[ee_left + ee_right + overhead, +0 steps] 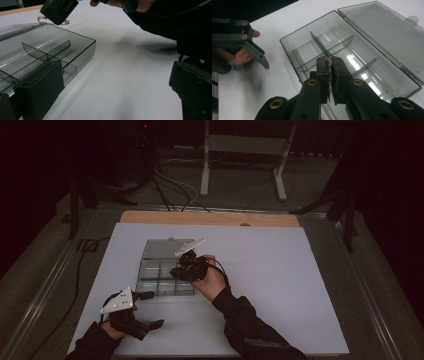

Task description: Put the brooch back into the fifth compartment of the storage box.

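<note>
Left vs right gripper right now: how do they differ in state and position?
The left gripper has its jaws spread wide and empty, while the right gripper is shut on a small copper-coloured wire clip. The left sits low beside the clear smoky plastic compartment box; the right hangs above the box's compartments. Both have black jaws and are hand-held.

Dark lab/recording setup: black curtains, floor cables (metal stand behind), white table.
</note>
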Demonstrator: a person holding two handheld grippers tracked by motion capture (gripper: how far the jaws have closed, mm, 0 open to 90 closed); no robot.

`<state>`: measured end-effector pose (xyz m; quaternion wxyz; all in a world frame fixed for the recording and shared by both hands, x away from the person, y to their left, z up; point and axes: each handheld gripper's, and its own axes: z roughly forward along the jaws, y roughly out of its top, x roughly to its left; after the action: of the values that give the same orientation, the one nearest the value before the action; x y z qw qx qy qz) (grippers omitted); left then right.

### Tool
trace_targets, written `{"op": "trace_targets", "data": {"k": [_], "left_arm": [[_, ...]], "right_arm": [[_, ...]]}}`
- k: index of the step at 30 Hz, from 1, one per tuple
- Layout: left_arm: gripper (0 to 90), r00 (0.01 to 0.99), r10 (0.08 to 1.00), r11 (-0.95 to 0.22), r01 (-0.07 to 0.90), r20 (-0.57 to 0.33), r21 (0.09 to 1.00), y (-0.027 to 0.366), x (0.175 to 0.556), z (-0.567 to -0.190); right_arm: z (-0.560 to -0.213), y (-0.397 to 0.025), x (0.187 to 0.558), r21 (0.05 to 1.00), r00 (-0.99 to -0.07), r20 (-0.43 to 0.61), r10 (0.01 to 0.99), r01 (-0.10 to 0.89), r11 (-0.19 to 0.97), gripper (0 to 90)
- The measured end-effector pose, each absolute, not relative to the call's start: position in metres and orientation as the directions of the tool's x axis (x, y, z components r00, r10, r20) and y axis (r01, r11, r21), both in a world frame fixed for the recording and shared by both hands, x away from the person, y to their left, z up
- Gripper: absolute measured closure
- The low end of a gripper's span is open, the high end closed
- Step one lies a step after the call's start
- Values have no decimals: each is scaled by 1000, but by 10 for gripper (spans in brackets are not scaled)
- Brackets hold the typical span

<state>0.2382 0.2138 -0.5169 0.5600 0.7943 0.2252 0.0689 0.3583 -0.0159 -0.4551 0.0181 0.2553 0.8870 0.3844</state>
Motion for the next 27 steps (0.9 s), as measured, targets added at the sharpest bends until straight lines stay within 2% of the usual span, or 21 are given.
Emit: {"op": "trace_targets", "data": {"k": [27], "left_arm": [[11,889,434,-266,281,-146,922,214,238,-517]], "right_arm": [[-475,18,366,648,-885,189,426,438,623,848]]}}
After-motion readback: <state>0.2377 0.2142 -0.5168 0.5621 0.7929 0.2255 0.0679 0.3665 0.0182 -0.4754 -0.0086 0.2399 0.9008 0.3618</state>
